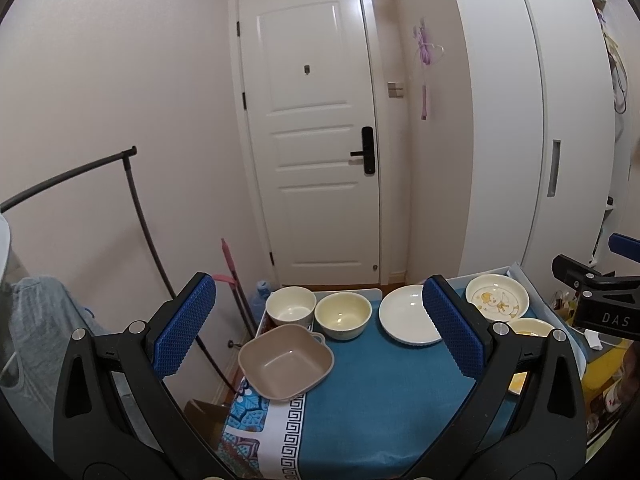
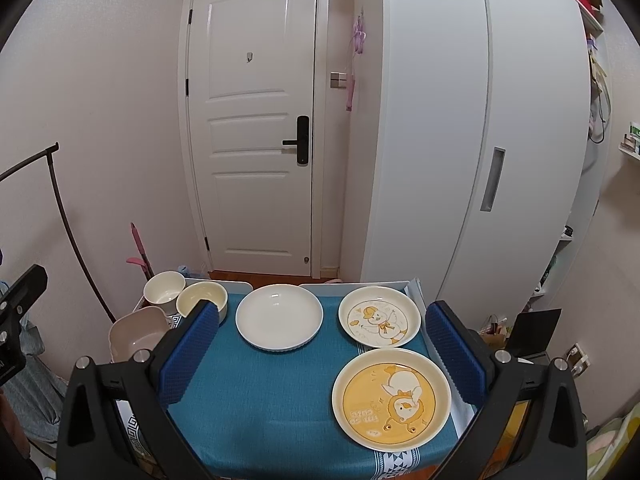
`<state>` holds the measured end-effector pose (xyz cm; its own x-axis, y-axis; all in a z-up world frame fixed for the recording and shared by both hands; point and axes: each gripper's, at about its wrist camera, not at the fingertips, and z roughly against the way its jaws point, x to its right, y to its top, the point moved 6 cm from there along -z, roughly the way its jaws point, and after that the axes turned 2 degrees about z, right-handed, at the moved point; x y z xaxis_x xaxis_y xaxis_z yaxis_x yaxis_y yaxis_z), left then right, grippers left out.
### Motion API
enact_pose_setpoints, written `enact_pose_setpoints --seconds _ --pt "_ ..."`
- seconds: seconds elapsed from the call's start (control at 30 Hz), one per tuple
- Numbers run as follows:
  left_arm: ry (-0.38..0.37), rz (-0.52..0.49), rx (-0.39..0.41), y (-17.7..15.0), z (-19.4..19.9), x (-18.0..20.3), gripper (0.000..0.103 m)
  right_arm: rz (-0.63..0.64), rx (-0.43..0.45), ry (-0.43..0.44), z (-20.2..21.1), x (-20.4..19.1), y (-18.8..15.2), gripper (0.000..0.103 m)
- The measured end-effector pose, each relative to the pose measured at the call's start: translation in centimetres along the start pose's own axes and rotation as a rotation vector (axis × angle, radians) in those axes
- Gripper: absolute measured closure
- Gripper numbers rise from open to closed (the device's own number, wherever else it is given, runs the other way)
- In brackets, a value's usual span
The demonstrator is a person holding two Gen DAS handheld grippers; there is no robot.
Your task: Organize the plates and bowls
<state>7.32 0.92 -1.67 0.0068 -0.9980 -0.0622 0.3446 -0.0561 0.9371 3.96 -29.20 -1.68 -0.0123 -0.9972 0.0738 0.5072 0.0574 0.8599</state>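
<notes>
Between the blue-padded fingers [image 1: 188, 324] of the left gripper [image 1: 320, 328], which stand wide apart and hold nothing, lies the teal cloth [image 1: 372, 392] covering the desk [image 1: 348, 291]. Just ahead of the left finger sits a square tan bowl [image 1: 286, 362] at the desk's left edge, slightly overhanging the cloth's patterned border [image 1: 280, 432]. Behind it stand a white bowl [image 1: 291, 306] and a cream bowl [image 1: 343, 315], side by side and nearly touching, close to the far edge. A plain white plate [image 1: 408, 320] lies beside the cream bowl, partly hidden by the right finger.

The right gripper [image 2: 320, 350] hovers with its fingers [image 2: 190, 352] equally spread and empty. Between them, the plain white plate [image 2: 279, 317] rests mid-desk, a duck-printed plate [image 2: 379, 317] sits to its right near the far right corner, and a yellow cartoon plate [image 2: 391, 398] lies nearer, just beside the right finger. The duck plate and yellow plate nearly touch; the white plate stands apart from both.

Open teal cloth fills the near centre of the desk. Beyond the far edge, a strip of wooden floor leads to a white panelled door [image 2: 256, 120] with a black handle. A tall white wardrobe [image 2: 480, 140] rises to the right, and a black curved clothes rail [image 1: 80, 176] stands to the left against the pale wall.
</notes>
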Motion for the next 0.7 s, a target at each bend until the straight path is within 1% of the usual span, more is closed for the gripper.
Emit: enact_pose_setpoints --seconds 0.5,0.7 --pt "-0.014 0.001 0.011 1.0 -0.8 0.1 0.0 0.0 0.009 -0.002 -0.5 -0.2 0.8 0.0" --pt "-0.057 -0.007 -0.009 2.0 -2.3 0.9 0.0 -0.02 0.0 0.009 -0.7 0.5 1.0 0.0"
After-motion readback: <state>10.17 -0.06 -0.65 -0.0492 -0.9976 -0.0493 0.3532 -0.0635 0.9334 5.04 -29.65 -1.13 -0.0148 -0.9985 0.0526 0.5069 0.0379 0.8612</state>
